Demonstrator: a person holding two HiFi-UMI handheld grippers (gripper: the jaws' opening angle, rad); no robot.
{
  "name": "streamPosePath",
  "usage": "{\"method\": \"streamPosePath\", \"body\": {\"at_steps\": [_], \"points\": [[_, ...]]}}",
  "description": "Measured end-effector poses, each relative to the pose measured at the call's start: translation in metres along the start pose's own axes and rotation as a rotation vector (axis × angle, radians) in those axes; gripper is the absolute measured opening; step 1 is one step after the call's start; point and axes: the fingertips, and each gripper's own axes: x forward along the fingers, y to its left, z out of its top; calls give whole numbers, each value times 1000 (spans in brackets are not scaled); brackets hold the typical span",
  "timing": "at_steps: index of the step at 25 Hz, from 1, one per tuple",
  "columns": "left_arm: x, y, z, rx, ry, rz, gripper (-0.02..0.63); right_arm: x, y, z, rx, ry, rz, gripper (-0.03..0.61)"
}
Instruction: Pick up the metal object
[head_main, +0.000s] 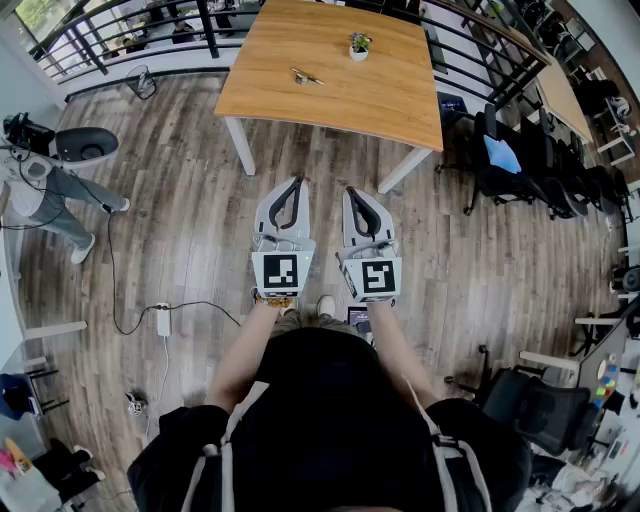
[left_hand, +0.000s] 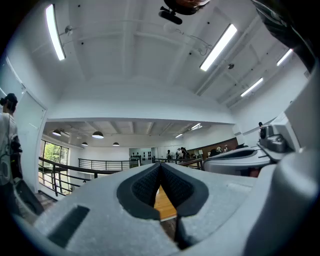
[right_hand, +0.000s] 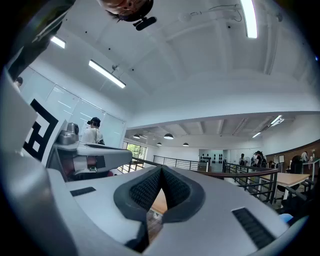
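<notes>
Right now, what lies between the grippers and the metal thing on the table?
Head view: only bare floor, then bare tabletop before the metal object.

Open-plan office, looks like a mezzanine level. Wood-plank floor (head_main: 180, 240), black metal railing (head_main: 110, 35) past the far edge of a light wooden table (head_main: 380, 90), row of black office chairs (head_main: 520, 165), strip lights (left_hand: 218, 47) on a white ceiling, power strip (head_main: 163, 320) cabled across the floor.
</notes>
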Motion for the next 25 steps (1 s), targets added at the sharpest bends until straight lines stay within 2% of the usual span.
{"method": "streamPosePath", "body": {"at_steps": [4,12,17,25], "points": [[-6,25,-7,-29,-1,-9,11,20,29,3,18,-17,42,-2],[1,64,-26,-58,4,-49,9,61,62,-1,3,11,41,0],[23,74,-39,-68,22,-70,9,82,54,-7,9,25,33,0],[89,88,-64,-60,52,-81,11,136,11,-32,36,43,19,0]]}}
